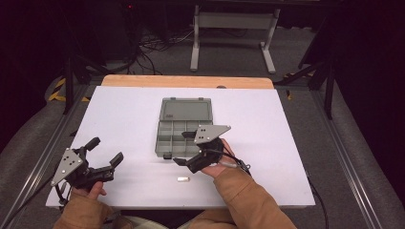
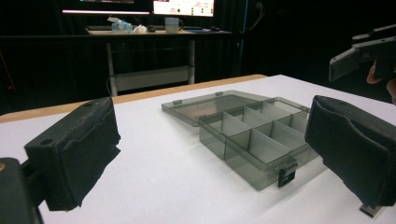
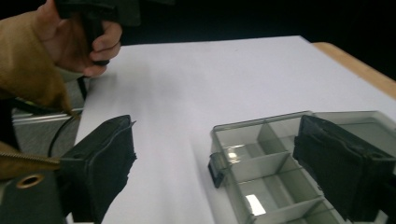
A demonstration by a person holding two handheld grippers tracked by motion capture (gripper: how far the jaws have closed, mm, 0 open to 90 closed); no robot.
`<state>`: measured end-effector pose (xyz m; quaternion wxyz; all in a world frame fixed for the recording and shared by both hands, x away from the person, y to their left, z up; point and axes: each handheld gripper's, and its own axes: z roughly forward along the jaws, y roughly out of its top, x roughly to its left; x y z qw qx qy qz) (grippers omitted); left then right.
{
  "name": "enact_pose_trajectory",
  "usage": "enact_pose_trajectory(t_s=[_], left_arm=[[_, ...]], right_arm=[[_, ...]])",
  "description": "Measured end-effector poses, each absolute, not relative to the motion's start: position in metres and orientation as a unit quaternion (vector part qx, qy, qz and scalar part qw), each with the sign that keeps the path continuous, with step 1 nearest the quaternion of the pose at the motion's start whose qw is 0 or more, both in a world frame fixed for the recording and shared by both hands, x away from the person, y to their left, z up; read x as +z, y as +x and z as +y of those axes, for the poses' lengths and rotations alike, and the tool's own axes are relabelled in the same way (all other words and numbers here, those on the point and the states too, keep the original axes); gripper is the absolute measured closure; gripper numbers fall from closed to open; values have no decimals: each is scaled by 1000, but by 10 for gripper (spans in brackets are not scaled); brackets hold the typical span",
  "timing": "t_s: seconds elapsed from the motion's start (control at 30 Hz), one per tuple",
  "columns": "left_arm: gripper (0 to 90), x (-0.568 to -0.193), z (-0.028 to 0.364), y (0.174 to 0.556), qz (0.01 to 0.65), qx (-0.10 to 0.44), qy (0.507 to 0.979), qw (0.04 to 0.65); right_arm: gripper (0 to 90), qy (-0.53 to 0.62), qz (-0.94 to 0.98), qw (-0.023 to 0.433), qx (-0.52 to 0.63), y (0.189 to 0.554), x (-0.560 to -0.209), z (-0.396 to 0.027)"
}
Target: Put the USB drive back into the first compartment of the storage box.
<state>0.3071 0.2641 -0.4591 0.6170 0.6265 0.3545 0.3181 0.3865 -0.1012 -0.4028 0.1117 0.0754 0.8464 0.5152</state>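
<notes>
A grey see-through compartment box lies open in the middle of the white table top, its lid flat behind it and its several compartments bare. A black latch sits on its front edge. My right gripper hovers open at the box's front edge, one jaw over the compartments and the other over the table. In the right gripper view the box lies between the wide-apart jaws. My left gripper is open near the front left of the table, pointing toward the box, with nothing between its jaws.
A small pale cylinder lies on the table just in front of the box, near the right hand. A wooden strip edges the table's far side. Behind it stand a white frame and cables on the floor.
</notes>
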Motion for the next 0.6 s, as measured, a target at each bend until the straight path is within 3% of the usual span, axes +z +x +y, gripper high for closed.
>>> enact_pose_trajectory(t_s=[0.6], left_arm=[[35, -459, 264, 307, 354, 319, 626, 617]], right_arm=[[162, 38, 925, 53, 374, 388, -410, -80]])
